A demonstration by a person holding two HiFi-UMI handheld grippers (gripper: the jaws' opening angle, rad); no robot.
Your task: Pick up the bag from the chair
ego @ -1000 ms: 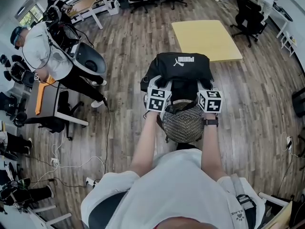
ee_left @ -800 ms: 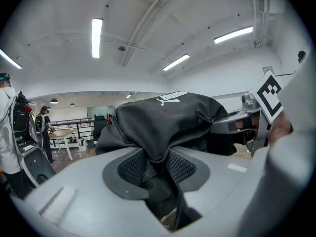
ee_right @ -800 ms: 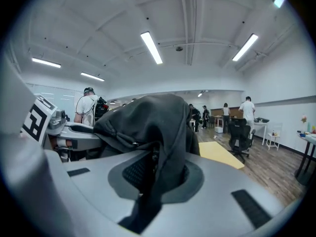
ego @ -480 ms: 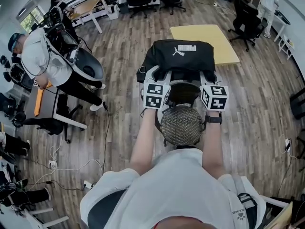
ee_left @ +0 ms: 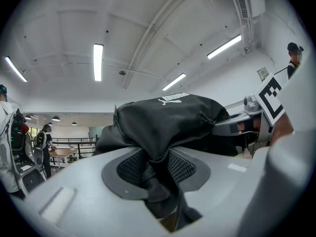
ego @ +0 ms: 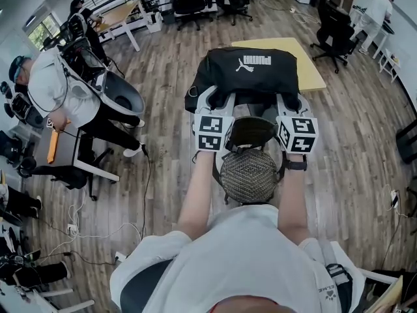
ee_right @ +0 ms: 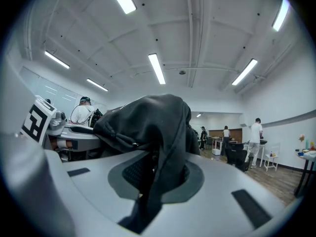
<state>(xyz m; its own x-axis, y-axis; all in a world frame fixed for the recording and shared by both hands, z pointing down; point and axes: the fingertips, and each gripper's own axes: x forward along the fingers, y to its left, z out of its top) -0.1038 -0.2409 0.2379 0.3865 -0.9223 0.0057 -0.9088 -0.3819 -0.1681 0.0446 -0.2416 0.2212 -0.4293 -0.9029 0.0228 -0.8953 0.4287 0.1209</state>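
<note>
A black bag (ego: 251, 70) with a white logo hangs in the air, held up by both grippers above and beyond the chair. The chair's round mesh back (ego: 248, 175) is just in front of me, its dark seat (ego: 249, 130) showing between the two grippers. My left gripper (ego: 210, 100) is shut on the bag's left side. In the left gripper view, black fabric (ee_left: 168, 122) is pinched between the jaws of that gripper (ee_left: 157, 169). My right gripper (ego: 291, 102) is shut on the right side, with fabric (ee_right: 153, 127) draped through its jaws.
A yellow table top (ego: 311, 67) lies on the wooden floor beyond the bag, partly hidden by it. A person in white (ego: 55, 83) bends over equipment at the left beside a desk (ego: 65, 142). Black office chairs (ego: 335, 25) stand at the back right.
Both grippers have moved up and forward with the bag. The bag has risen off the chair, and the seat now shows beneath it.
</note>
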